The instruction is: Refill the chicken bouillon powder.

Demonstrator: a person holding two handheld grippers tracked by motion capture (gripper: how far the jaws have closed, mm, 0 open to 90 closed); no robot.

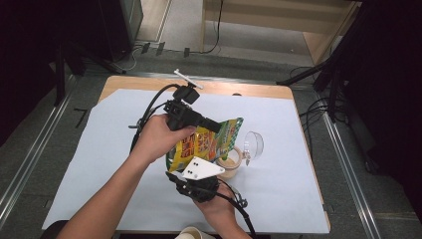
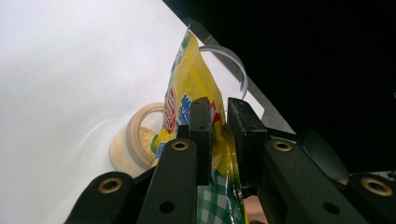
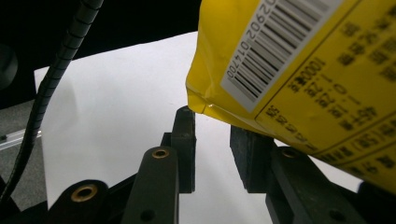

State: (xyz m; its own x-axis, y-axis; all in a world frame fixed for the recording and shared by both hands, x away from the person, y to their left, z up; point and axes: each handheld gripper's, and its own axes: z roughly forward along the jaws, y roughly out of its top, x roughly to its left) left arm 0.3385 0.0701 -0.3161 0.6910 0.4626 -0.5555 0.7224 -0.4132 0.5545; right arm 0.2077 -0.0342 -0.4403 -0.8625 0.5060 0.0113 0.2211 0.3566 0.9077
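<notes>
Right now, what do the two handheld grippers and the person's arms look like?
Both grippers are black. The left gripper carries a boxy black block on top and trails black cables. The right gripper bears a grey three-cornered plate with black dots and trails a ribbed black cable. In the gripper views, each has two flat black jaws with brass-coloured rivets. The forearms are bare, with no sleeves in view.

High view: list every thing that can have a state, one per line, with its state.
Pouch: tilted above the jar, pinched in the left claw.
Jar: open, upright, holding pale powder.
Lid: off, on the sheet beside the jar.
Left claw: shut on the pouch.
Right claw: open, under the pouch's corner, nothing between its jaws.
</notes>
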